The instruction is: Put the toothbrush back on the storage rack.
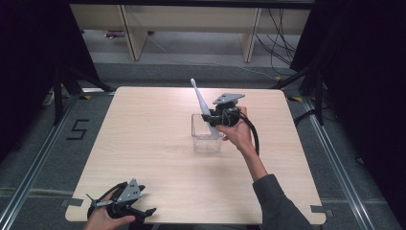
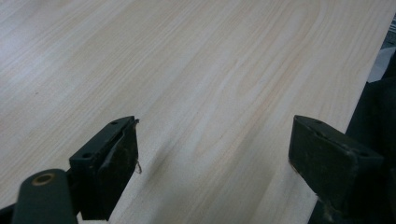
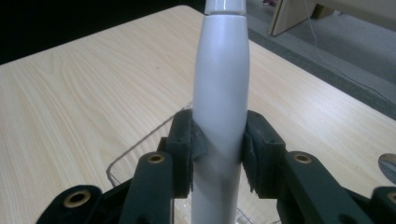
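One toothbrush (image 1: 201, 103), one clear box (image 1: 207, 139)

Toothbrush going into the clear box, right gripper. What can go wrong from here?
1. The electric toothbrush is tilted, head leaning away from the right gripper; its lower end may catch the clear container wall.
2. The container looks light and nothing steadies it; the left gripper sits open at the table's near edge, so a nudge could slide or tip it.
3. The pads pinch a smooth rounded handle, which might slip or swivel.
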The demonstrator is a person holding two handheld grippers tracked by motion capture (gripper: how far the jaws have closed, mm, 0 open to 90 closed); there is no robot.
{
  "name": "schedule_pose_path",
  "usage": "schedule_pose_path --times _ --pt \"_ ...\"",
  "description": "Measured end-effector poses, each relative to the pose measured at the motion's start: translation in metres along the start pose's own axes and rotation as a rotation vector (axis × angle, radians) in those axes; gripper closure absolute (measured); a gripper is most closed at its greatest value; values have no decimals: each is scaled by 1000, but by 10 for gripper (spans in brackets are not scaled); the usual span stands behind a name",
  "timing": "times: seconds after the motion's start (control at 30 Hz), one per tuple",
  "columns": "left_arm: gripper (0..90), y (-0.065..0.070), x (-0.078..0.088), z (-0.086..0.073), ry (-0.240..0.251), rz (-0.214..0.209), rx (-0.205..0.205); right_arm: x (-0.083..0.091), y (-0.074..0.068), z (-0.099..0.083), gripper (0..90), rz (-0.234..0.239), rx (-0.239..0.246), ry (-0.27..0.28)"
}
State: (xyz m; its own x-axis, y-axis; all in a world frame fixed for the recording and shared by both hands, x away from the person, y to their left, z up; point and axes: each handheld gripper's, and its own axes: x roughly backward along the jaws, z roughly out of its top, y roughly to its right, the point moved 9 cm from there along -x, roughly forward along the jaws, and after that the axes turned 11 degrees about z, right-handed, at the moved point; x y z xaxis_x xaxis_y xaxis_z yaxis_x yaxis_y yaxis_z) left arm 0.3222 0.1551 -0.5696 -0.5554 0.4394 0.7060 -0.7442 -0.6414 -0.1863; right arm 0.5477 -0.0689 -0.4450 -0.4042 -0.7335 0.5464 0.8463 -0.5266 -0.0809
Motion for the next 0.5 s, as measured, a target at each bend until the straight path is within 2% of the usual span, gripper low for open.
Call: schedule_pose_path --times 0.07,0.27,0.33,0.37,0.4,0.47,0.5 --pt "154 0 0 0 0 1 1 -1 -2 -5 669 9 -17 -28" --pt "154 0 0 0 6 5 1 -6 0 -12 669 6 -2 -58" --pt "154 0 0 0 -1 1 -1 -6 -2 -16 669 7 -27 -96" --pt "154 -1 0 0 2 7 1 -7 1 -16 669 -2 0 -92" --pt "154 -1 0 0 3 8 2 -9 2 -16 669 -8 7 -77" --pt "154 0 0 0 7 5 2 -9 -1 -20 669 0 -34 -116" --pt "154 0 0 0 7 5 2 -11 -1 -21 669 4 -38 -127"
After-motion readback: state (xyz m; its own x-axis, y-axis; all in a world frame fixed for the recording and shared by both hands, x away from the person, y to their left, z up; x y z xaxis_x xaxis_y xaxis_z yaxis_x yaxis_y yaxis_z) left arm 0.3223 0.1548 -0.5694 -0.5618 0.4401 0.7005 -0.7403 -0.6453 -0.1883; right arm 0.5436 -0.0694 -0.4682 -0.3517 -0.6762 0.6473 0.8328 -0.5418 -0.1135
